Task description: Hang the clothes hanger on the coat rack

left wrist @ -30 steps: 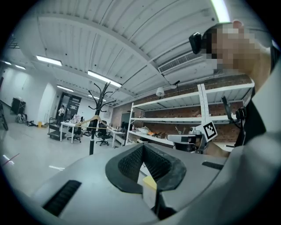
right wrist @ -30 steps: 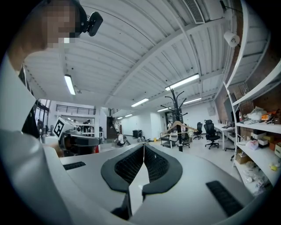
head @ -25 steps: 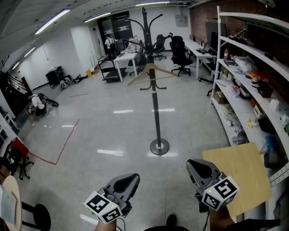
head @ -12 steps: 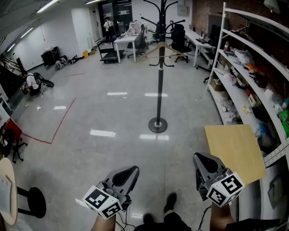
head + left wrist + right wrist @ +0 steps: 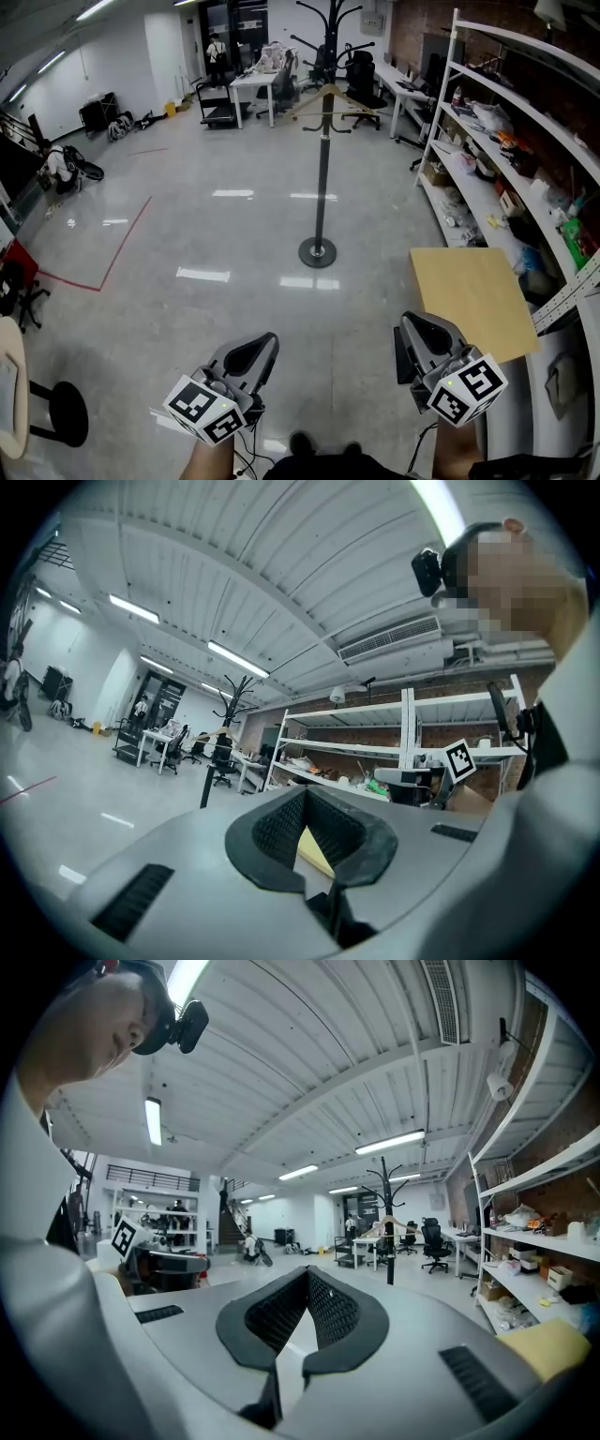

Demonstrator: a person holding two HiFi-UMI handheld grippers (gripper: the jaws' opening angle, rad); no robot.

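The black coat rack [image 5: 321, 178] stands on the grey floor in the middle of the head view. A wooden clothes hanger [image 5: 328, 94] hangs on one of its hooks. My left gripper [image 5: 263, 343] and right gripper [image 5: 413, 324] are low in that view, near my body and well short of the rack. Both are shut with nothing between the jaws. In the left gripper view the rack [image 5: 210, 778] is small and far beyond the shut left gripper [image 5: 307, 803]. In the right gripper view the rack [image 5: 388, 1241] and hanger [image 5: 392, 1224] are far beyond the right gripper [image 5: 307, 1281].
White shelving [image 5: 506, 159] full of items lines the right wall. A wooden board [image 5: 469, 295] lies at its foot. Desks and office chairs [image 5: 258, 84] stand at the back, with a person [image 5: 216, 52] there. A black stool [image 5: 56, 412] is at the lower left.
The rack has drawn farther away and higher in the head view. Both grippers kept low in the view, shut and empty throughout.
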